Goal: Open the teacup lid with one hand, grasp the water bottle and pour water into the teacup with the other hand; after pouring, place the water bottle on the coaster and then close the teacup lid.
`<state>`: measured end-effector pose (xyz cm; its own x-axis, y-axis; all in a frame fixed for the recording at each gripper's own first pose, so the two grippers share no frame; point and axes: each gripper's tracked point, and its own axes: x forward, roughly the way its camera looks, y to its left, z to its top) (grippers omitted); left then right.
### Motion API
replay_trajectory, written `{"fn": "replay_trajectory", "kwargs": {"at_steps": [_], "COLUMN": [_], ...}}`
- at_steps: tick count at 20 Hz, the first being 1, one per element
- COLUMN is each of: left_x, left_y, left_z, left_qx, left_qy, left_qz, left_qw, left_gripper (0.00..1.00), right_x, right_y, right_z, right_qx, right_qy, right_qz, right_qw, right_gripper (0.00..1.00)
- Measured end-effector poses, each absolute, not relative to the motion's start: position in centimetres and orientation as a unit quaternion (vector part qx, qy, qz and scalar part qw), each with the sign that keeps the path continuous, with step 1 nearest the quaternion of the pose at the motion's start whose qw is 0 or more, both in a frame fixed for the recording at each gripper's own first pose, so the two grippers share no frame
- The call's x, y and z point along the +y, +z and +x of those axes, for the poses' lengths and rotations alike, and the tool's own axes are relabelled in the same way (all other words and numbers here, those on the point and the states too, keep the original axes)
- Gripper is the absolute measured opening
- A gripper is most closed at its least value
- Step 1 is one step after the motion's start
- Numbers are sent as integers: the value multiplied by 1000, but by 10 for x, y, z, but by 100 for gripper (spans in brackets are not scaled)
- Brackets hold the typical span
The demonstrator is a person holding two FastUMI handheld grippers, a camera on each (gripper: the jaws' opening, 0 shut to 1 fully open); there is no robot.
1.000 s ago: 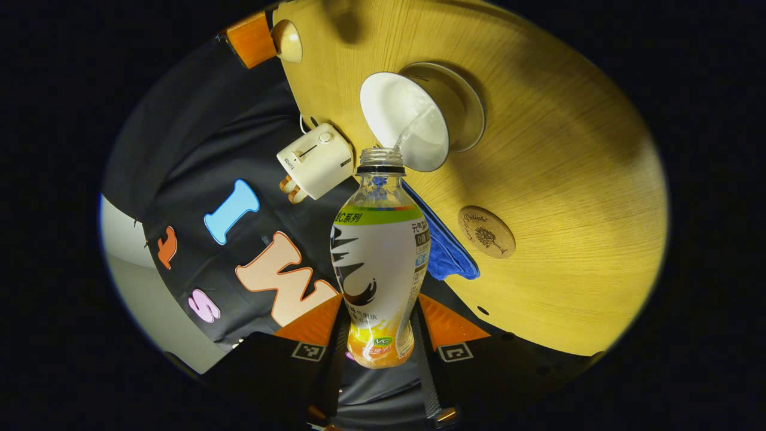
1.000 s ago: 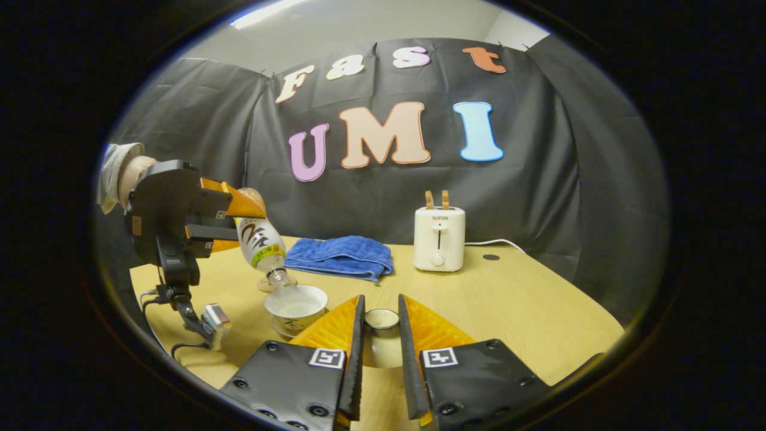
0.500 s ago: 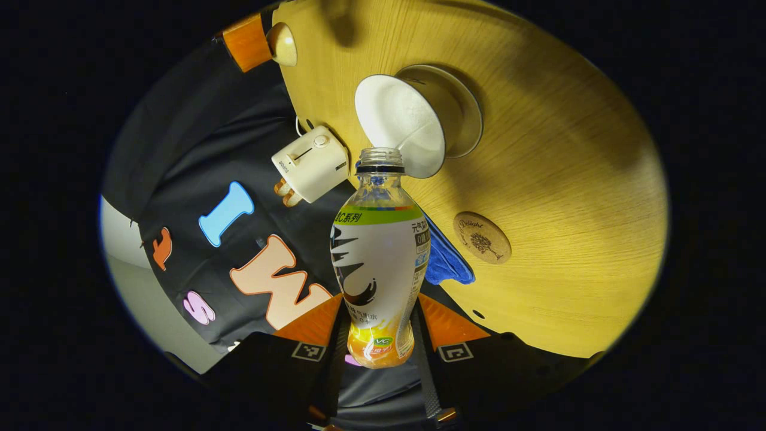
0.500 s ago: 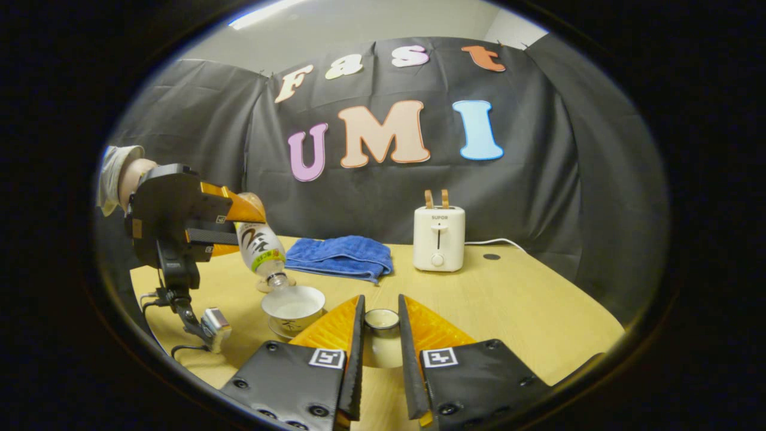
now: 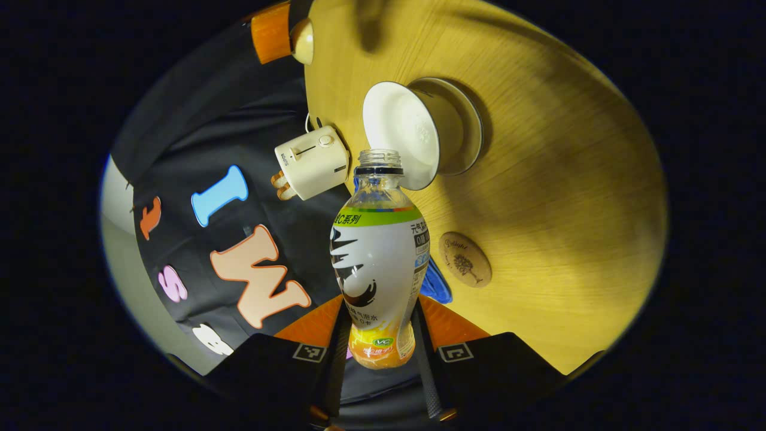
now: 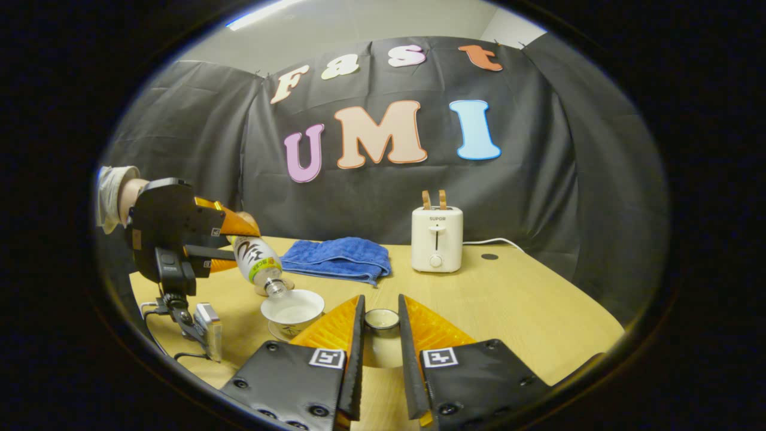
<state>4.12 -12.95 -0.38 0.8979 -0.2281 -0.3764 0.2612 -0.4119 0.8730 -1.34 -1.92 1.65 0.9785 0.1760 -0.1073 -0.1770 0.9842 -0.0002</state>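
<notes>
Nearest to us in the right gripper view, our right gripper [image 6: 380,335] has its two fingers pressed on the lid [image 6: 381,319], one on each side, holding it just above the wooden table [image 6: 508,311]. To the left and a little farther off stands the open teacup [image 6: 292,309] on its saucer [image 6: 286,331], with water in it. Above the cup we hold the water bottle [image 6: 257,261] in our left gripper [image 6: 230,239], which is clamped on the bottle's lower body. The bottle is tilted, its long axis running from the base up at the left down to the uncapped mouth at the right, and the mouth points at the cup's near-left rim, just over it.

In the left gripper view the bottle [image 5: 377,263] runs straight away from the left gripper [image 5: 378,335], its mouth beside the cup [image 5: 401,134]. The round coaster [image 5: 465,259] lies on the table beside the bottle, apart from the cup. Farther back lie a blue towel [image 6: 338,258] and, to its right, a white toaster [image 6: 437,238].
</notes>
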Motion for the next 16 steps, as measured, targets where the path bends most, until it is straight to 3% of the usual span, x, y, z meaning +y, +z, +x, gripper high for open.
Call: {"fn": "replay_trajectory", "kwargs": {"at_steps": [4, 10, 16], "left_x": [-128, -138, -152], "left_y": [-15, -7, 25], "left_z": [31, 20, 13], "left_qx": [27, 34, 19], "left_qy": [-253, -278, -294], "left_qz": [710, 546, 364], "left_qw": [656, 790, 884], "left_gripper": [53, 52, 52], "right_x": [-7, 19, 47], "right_y": [20, 23, 22], "right_z": [-14, -11, -7], "right_qx": [53, 54, 59], "right_qy": [96, 112, 131], "right_qz": [2, -5, -7], "right_qw": [994, 992, 990], "right_gripper": [33, 32, 32]}}
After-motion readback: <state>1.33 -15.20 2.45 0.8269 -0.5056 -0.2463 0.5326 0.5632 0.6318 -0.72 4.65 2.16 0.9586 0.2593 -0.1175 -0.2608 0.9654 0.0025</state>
